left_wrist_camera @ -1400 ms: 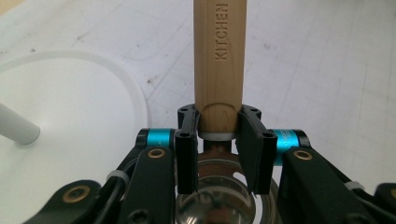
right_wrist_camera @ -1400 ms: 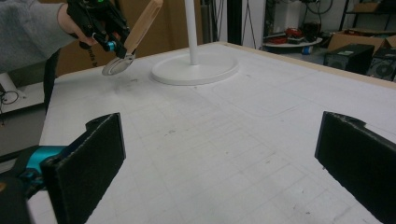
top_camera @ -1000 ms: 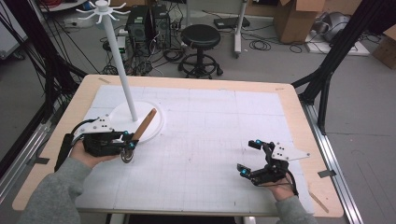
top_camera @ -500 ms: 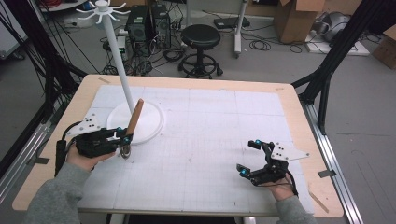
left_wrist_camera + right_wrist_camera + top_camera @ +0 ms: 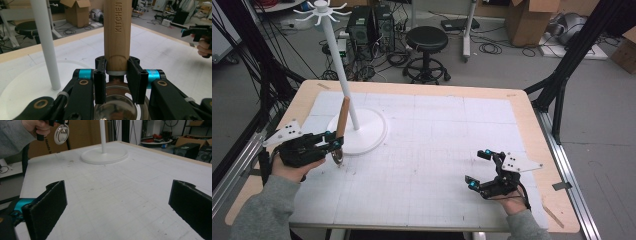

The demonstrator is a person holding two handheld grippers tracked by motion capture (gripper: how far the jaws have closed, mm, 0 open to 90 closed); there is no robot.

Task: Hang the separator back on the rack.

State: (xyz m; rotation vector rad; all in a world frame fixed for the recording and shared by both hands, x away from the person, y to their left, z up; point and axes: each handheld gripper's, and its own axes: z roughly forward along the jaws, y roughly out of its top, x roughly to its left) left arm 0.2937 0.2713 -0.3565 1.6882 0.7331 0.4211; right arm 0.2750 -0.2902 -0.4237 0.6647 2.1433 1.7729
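Note:
A utensil with a wooden handle (image 5: 343, 117) stamped "KITCHEN" (image 5: 117, 32) and a round metal head (image 5: 336, 157) stands nearly upright, head down, just off the mat. My left gripper (image 5: 334, 142) is shut on the handle's lower end (image 5: 116, 75), right above the shiny bowl (image 5: 117, 107). It hangs at the front left edge of a white stand's round base (image 5: 364, 132). My right gripper (image 5: 476, 168) rests low at the front right, open, with nothing between its black pads (image 5: 47, 205).
The stand's tall white pole (image 5: 339, 70) rises close behind the handle and ends in a ring of hooks (image 5: 321, 9). A white gridded mat (image 5: 437, 145) covers the wooden table. A stool (image 5: 427, 40) and boxes stand beyond the far edge.
My left gripper has drifted left and the wooden handle has swung from leaning right to almost upright, nearer the pole. My right gripper has stayed put.

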